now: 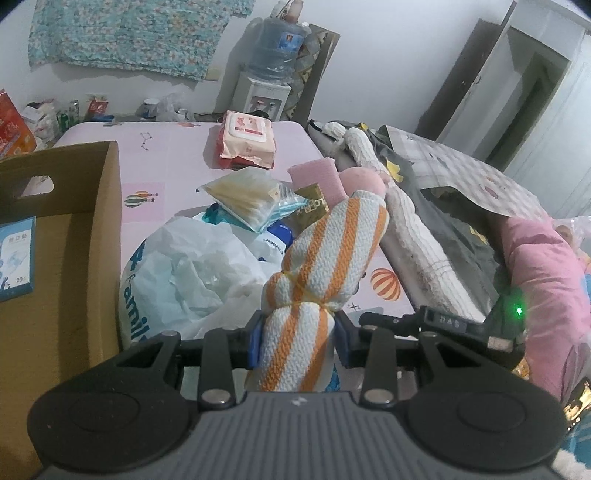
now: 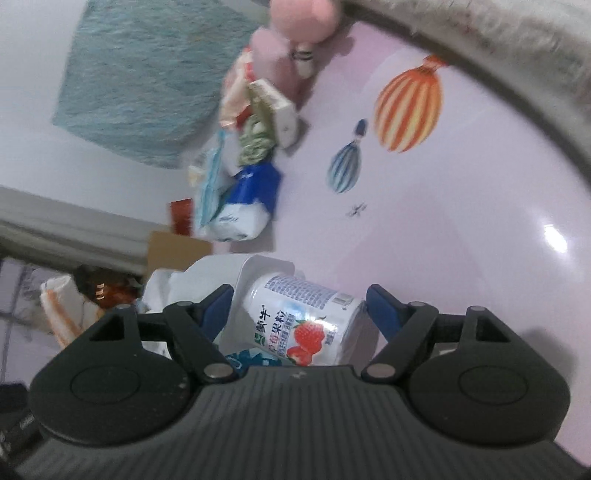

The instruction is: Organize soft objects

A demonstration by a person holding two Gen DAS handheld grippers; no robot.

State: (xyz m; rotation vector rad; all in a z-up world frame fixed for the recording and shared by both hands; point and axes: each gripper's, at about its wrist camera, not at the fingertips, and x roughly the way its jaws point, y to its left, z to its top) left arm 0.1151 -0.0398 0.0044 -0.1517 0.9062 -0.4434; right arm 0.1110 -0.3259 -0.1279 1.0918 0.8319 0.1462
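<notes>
My left gripper (image 1: 298, 338) is shut on a rolled orange-and-white striped towel (image 1: 325, 266) tied with a yellow band, held above the pink sheet. The towel also shows at the left of the right wrist view (image 2: 61, 310). My right gripper (image 2: 295, 308) is shut on a white strawberry yogurt cup (image 2: 301, 319), lying sideways between the blue pads over the pink sheet (image 2: 461, 221). A pink plush toy (image 1: 354, 181) lies behind the towel, also seen in the right wrist view (image 2: 299, 22).
An open cardboard box (image 1: 74, 221) stands at the left with a blue packet (image 1: 16, 258) inside. A white plastic bag (image 1: 192, 273), swab packets (image 1: 247, 199) and a wet-wipes pack (image 1: 247, 140) lie on the bed. Bedding and clothes (image 1: 461, 206) pile at the right. A water dispenser (image 1: 269, 74) stands behind.
</notes>
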